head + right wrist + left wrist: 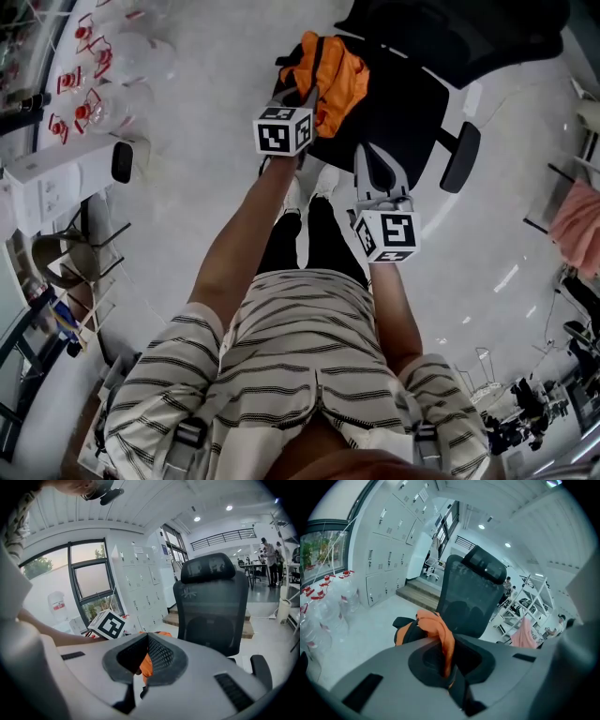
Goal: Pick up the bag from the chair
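Left gripper view shows the left claw [443,641] pressed together on a twisted orange fold or strap of the bag [433,625], which runs down through the hollow between the jaws; the pads pinch it and do not merely frame it. Beyond the tips the rest of the bag, orange with black panels, bunches just in front of the claw, at the near left edge of the chair [412,103] seat as the head view has it. Whether its bulk is clear of the seat I cannot tell. The bag is a slumped heap with no clear front. Its longer run seems to go from near to far along the seat's left side, and the pinched part leads back toward the claw. To the right, the right claw [147,637] hangs over the near side of the seat, jaws drawn together on nothing, with the bag only glimpsed through their hollow, a little apart. The backrest stands at the far side, and pale floor lies all round. By my reading the grasp is made and the lift is the step in hand. The next move calls for raising the left claw steadily, up and toward the person, until the hanging cloth is clear of the seat and the armrest.
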`<action>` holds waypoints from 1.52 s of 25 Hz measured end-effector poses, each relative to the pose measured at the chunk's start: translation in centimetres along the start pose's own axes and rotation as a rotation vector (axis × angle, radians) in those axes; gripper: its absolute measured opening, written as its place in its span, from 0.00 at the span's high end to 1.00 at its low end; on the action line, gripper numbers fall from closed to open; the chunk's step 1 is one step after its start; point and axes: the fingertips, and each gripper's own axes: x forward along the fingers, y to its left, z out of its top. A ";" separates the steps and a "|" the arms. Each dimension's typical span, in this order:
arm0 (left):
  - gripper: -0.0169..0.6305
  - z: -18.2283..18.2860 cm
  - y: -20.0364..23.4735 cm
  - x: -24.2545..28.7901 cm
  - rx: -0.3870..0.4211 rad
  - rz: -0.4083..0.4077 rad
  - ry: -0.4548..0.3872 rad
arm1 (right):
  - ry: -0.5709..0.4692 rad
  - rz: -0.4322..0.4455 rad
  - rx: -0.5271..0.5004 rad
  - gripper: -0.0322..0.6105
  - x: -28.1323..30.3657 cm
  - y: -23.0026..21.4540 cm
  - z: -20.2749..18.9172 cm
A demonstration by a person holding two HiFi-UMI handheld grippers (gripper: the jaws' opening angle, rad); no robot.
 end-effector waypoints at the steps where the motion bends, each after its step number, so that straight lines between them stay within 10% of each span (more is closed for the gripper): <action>1: 0.93 0.0 -0.2 -0.1 0.001 -0.003 -0.001 | -0.003 -0.001 0.000 0.92 -0.1 0.0 0.2; 38: 0.93 3.1 -6.2 -6.3 0.051 -0.085 -0.068 | -0.069 -0.060 -0.015 0.92 -3.6 0.0 2.7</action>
